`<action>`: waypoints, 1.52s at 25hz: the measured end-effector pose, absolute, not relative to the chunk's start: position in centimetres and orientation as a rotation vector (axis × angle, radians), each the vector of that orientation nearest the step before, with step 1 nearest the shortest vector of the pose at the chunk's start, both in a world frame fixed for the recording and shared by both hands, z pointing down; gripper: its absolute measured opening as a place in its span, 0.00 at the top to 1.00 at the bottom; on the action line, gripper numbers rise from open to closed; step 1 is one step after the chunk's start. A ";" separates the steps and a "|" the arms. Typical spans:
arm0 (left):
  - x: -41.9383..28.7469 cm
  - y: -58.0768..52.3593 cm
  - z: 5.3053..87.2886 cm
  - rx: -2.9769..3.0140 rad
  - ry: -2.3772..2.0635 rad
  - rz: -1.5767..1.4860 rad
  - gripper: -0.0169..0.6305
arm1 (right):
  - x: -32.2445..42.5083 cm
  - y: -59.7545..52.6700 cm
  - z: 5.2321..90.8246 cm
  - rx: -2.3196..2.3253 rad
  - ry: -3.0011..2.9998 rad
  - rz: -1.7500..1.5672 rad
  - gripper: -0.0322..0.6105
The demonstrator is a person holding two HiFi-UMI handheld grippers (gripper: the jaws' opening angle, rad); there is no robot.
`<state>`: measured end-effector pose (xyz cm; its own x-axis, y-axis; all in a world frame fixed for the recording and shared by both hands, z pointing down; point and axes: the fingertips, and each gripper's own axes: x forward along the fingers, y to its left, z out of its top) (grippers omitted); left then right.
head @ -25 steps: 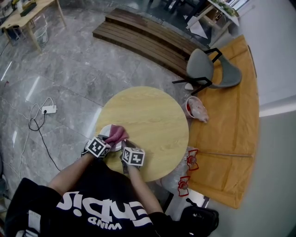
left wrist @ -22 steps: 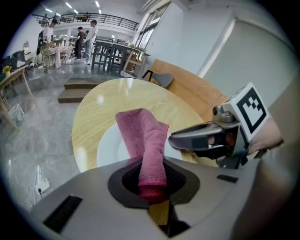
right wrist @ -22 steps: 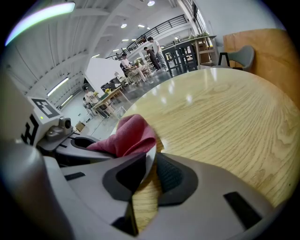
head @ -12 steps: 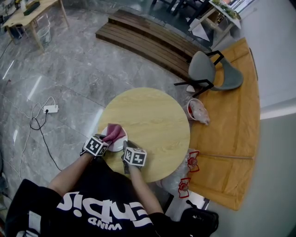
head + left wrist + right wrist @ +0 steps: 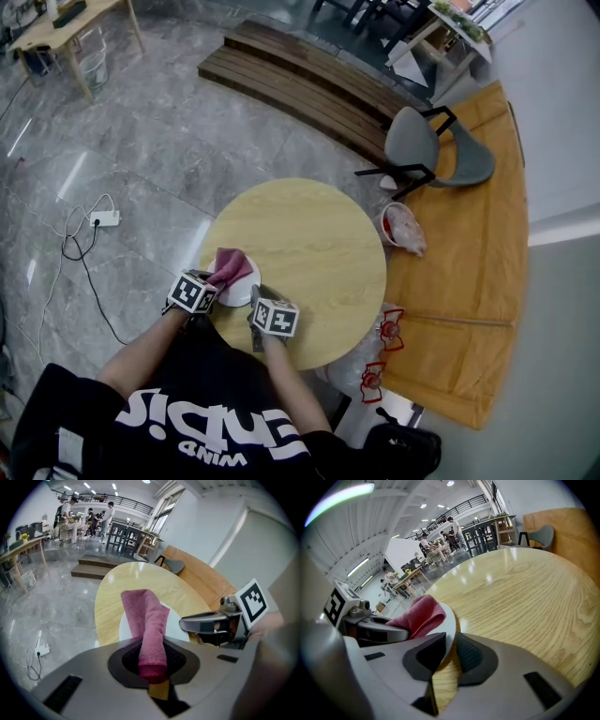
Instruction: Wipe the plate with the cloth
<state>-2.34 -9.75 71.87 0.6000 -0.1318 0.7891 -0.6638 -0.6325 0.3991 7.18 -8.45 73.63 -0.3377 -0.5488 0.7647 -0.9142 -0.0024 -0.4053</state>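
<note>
The left gripper (image 5: 152, 660) has its 2 jaws clenched on the near end of the pink cloth (image 5: 146, 620). The cloth rises out of the pads as a thick roll and folds forward, so its far end lies on the white plate (image 5: 177, 623) just ahead of the fingertips.

The right gripper (image 5: 447, 652) has its jaws part-way apart, with the plate's near rim pinched between the 2 dark pads. From these pads the plate runs ahead and to the left, with the cloth heaped on it. The left gripper sits just beyond the cloth, near the right one but not touching it.

In the head view the plate lies close to the near-left edge of the round wooden table (image 5: 319, 234), directly in front of both pairs of fingertips. The table's rim curves away just to the left of the left fingertips. Ahead of the fingers and to their right, bare wood runs up to the far edge.

Past the table's right edge stands a small bin (image 5: 397, 225), and past the far edge a grey chair (image 5: 412, 141).
</note>
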 end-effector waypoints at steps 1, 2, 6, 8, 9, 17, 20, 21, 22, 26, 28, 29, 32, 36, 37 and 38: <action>-2.5 -9.7 72.1 2.107 -0.637 0.958 0.90 | 7.3 -8.4 73.7 1.510 -1.894 1.281 0.82; -2.7 -9.7 72.3 2.092 -0.651 0.949 0.90 | 7.4 -8.4 73.8 1.510 -1.895 1.280 0.82; -3.5 -10.1 71.6 2.087 -0.698 0.956 0.90 | 7.4 -8.5 73.7 1.507 -1.900 1.281 0.82; -3.6 -10.2 71.2 2.087 -0.703 0.950 0.90 | 7.3 -8.6 73.6 1.508 -1.895 1.282 0.82; -3.7 -10.3 70.9 2.082 -0.710 0.951 0.90 | 7.2 -8.6 73.6 1.507 -1.893 1.283 0.82; -4.6 -10.5 70.4 2.089 -0.753 0.948 0.90 | 7.1 -8.6 73.4 1.520 -1.897 1.282 0.82; -4.2 -10.3 69.3 2.126 -0.734 0.938 0.90 | 7.2 -8.5 73.6 1.526 -1.890 1.305 0.82; -3.9 -10.2 68.9 2.136 -0.723 0.929 0.90 | 7.2 -8.4 73.6 1.529 -1.889 1.313 0.82; -3.5 -9.9 68.5 2.146 -0.710 0.922 0.90 | 7.3 -8.4 73.6 1.533 -1.888 1.320 0.82; -0.9 -8.5 66.9 2.236 -0.623 0.933 0.90 | 7.3 -8.2 73.7 1.548 -1.886 1.335 0.82; 0.4 -7.4 66.4 2.263 -0.566 0.928 0.90 | 7.3 -8.3 73.7 1.553 -1.882 1.337 0.82; 1.0 -6.8 66.4 2.269 -0.539 0.931 0.90 | 7.2 -8.3 73.7 1.556 -1.880 1.338 0.82; 2.2 -5.1 67.7 2.277 -0.468 0.974 0.90 | 7.2 -8.3 73.8 1.561 -1.880 1.344 0.82; 2.8 -3.8 69.2 2.245 -0.426 0.988 0.90 | 7.2 -8.2 73.9 1.556 -1.881 1.335 0.82; 3.0 -3.7 69.3 2.241 -0.418 0.989 0.90 | 7.3 -8.2 73.9 1.557 -1.878 1.335 0.82; 3.1 -3.6 69.5 2.239 -0.413 0.993 0.90 | 7.3 -8.2 73.9 1.556 -1.875 1.334 0.82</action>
<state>3.09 -3.56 69.46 0.6643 -0.0241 0.7471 -0.5127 -0.7420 0.4320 7.33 -8.21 73.91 -0.3273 -0.5606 0.7606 -0.9025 -0.0530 -0.4275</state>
